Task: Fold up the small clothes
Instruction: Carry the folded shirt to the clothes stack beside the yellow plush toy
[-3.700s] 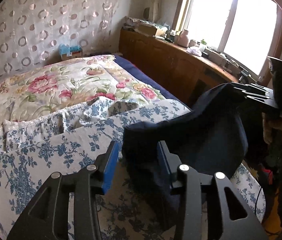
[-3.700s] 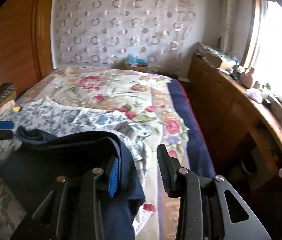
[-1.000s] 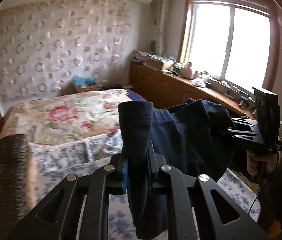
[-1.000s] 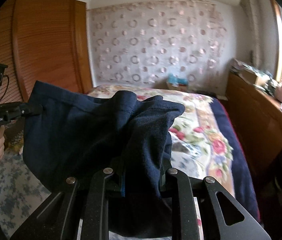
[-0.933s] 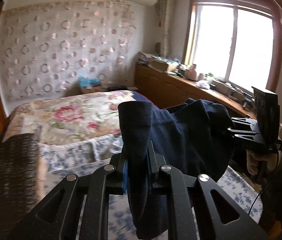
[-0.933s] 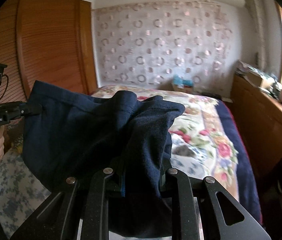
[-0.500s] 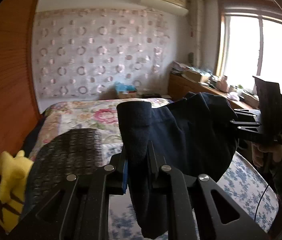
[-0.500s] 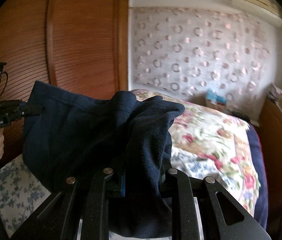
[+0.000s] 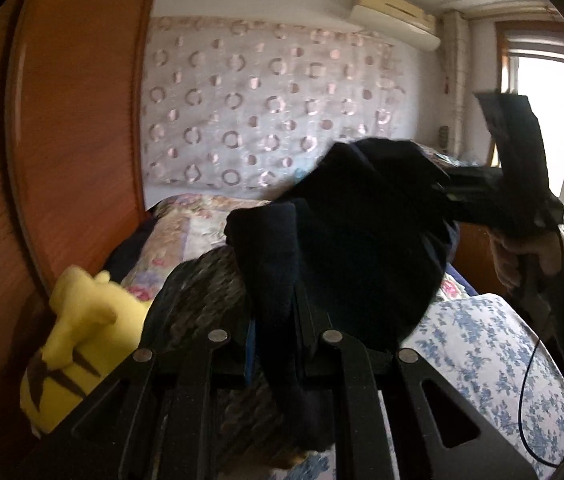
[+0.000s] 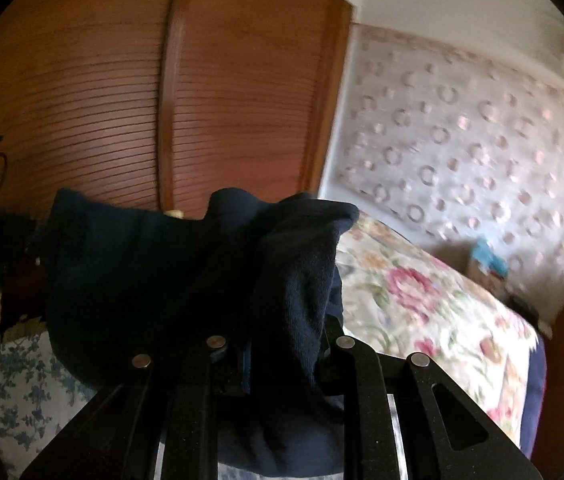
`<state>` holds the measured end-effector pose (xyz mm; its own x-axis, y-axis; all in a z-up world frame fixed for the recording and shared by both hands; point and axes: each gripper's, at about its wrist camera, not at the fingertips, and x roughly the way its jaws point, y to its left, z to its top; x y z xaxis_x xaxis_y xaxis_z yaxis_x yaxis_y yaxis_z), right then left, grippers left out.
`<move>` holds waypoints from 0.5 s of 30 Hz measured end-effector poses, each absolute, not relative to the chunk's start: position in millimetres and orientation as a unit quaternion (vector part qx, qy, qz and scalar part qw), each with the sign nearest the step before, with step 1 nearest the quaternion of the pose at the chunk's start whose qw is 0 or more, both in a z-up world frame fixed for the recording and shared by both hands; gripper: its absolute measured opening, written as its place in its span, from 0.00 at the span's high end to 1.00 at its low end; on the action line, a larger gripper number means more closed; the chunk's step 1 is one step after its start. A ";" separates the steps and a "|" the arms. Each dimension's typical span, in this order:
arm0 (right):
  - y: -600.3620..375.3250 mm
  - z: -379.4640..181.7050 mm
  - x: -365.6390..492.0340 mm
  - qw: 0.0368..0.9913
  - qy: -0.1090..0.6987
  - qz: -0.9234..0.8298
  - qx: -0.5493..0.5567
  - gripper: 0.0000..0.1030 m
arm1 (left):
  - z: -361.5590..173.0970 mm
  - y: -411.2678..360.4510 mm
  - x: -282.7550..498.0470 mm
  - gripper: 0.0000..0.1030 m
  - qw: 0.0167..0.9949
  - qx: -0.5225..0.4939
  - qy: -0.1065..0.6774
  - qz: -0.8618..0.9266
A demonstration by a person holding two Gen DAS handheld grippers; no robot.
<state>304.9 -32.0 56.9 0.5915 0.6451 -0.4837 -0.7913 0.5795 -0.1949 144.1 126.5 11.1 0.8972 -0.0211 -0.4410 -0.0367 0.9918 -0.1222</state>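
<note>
Left wrist view: the left gripper (image 9: pixel 273 344) fingers are pinched on the dark navy knit garment (image 9: pixel 362 248), hanging above the blue-floral bed sheet (image 9: pixel 482 344); the right gripper (image 10: pixel 282 348) likewise clamps its other edge. Bunched, sagging cloth could slip or land creased, I judge.

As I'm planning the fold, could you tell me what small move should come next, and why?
Probably lower the dark blue garment onto the blue-flowered sheet and spread it flat: both the left gripper and right gripper clamp it bunched in mid-air.
</note>
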 end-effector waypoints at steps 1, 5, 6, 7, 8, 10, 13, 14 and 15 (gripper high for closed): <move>-27.2 55.2 309.5 0.863 0.183 0.424 -0.206 0.81 | 5.1 130.0 138.7 0.85 0.971 -0.068 0.227 0.011; 10.1 44.7 332.5 0.832 0.183 0.466 -0.238 0.81 | -13.2 141.8 130.9 0.85 0.968 -0.081 0.234 0.042; 19.4 43.0 340.6 0.826 0.185 0.471 -0.248 0.81 | -18.6 145.5 129.7 0.85 0.967 -0.083 0.236 0.051; 27.8 40.6 347.7 0.820 0.186 0.476 -0.256 0.81 | -22.3 149.0 129.4 0.85 0.965 -0.087 0.239 0.057; 38.4 36.1 356.2 0.814 0.190 0.481 -0.266 0.81 | -27.7 153.3 129.0 0.85 0.963 -0.093 0.243 0.062; 50.7 29.8 369.1 0.805 0.195 0.487 -0.277 0.81 | -32.7 157.8 131.4 0.85 0.961 -0.096 0.251 0.070; 63.9 25.5 386.1 0.799 0.197 0.492 -0.286 0.80 | -43.8 164.4 132.8 0.85 0.957 -0.097 0.261 0.085; 67.2 23.2 391.7 0.799 0.197 0.490 -0.289 0.80 | -48.0 166.8 133.2 0.85 0.955 -0.102 0.265 0.086; 71.6 20.6 396.2 0.799 0.199 0.487 -0.291 0.78 | -52.4 169.9 133.8 0.85 0.953 -0.108 0.270 0.087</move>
<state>396.2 71.6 20.6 0.4469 0.6629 -0.6007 -0.8939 0.3571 -0.2710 133.8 169.9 -52.4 0.8385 0.1077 -0.5342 -0.2243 0.9616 -0.1581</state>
